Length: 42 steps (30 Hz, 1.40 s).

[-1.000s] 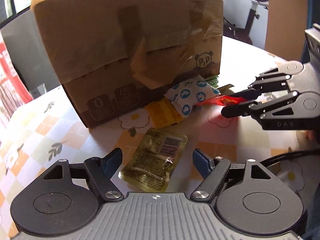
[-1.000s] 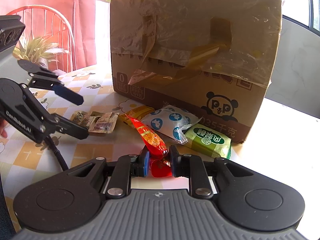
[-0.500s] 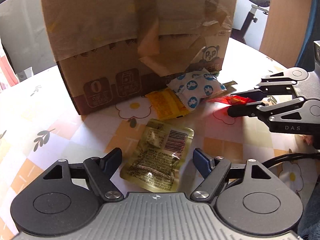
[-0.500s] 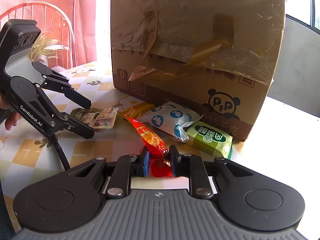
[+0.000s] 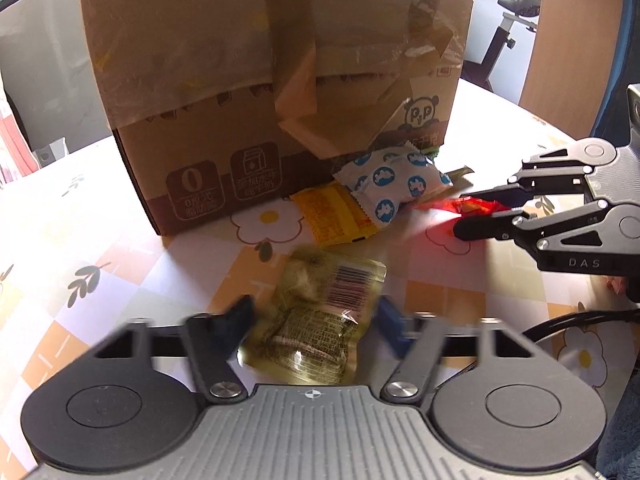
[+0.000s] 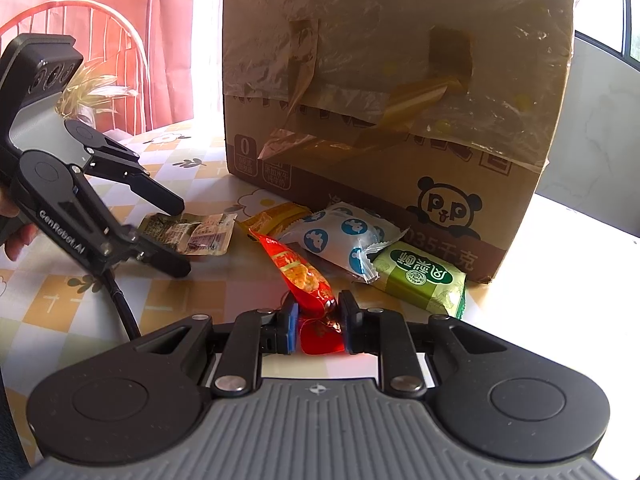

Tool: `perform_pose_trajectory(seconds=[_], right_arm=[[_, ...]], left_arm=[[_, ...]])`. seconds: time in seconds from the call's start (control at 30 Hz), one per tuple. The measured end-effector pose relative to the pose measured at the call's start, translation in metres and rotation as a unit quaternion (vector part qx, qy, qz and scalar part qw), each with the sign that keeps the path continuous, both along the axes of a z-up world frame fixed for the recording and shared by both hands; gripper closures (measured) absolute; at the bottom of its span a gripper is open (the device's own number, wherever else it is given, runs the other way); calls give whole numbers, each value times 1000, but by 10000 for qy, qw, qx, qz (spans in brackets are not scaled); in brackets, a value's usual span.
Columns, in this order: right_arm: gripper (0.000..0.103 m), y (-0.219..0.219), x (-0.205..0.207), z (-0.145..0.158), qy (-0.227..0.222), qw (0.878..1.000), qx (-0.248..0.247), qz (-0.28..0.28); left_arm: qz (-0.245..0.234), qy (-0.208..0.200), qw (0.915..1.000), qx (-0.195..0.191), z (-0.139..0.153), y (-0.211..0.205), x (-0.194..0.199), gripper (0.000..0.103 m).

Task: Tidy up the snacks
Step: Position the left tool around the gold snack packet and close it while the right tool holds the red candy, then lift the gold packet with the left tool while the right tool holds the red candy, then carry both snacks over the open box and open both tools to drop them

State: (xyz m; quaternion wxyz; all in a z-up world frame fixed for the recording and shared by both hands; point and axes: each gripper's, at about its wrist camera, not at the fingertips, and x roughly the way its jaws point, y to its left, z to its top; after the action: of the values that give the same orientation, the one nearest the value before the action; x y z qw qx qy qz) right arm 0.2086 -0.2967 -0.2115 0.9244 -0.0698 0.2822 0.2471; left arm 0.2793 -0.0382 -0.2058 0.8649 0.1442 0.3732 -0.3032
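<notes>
A clear yellowish snack packet with a barcode (image 5: 320, 312) (image 6: 200, 234) lies flat on the checked tablecloth. My left gripper (image 5: 314, 316) (image 6: 183, 237) straddles it. Its jaws are closing, blurred with motion, with the packet between them and the pads not clearly pressing. My right gripper (image 6: 318, 312) (image 5: 476, 208) is shut on the tail of a red snack packet (image 6: 300, 272) (image 5: 468, 206), whose front end points toward the box. In front of the taped cardboard box (image 5: 260, 80) (image 6: 400, 80) lie a yellow packet (image 5: 336, 216), a white packet with blue dots (image 5: 396, 184) and a green packet (image 6: 420, 280).
The box stands upright at the back of the table (image 5: 80, 240) and blocks the far side. A red chair (image 6: 100, 28) stands behind on the left. An exercise bike (image 5: 512, 12) is beyond the table. A hand (image 6: 16, 236) holds the left gripper's grip.
The left gripper tilted down over the barcode packet and its jaws came inward around it. The right gripper stayed put, holding the red packet.
</notes>
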Motion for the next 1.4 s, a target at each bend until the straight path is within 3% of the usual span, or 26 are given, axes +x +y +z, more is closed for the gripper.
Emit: perform_pose_trajectory(seconds=[0.07,0.47,0.8,1.07,1.4], right_arm=[[81,0,0,0,1,10000,-1,1],[81,0,0,0,1,10000,-4,6],[82,-1,-5,4,-124,9998,-115,-98],[82,-13,-12,51,-433,9985,314,90],[82,-32,-4,147,-1258,9868,1018,104]], left_arm=[[72,-106,9999,74,2,0,-2,48],[401,-108,9980,-481,10,15,-17,50],[326,-471,9954,-774,44,11,-33,50],[212,-1090,9870,-1164,97,7,-37,50],[-32,-1986,9683,-1516,175,-5,-27,49]])
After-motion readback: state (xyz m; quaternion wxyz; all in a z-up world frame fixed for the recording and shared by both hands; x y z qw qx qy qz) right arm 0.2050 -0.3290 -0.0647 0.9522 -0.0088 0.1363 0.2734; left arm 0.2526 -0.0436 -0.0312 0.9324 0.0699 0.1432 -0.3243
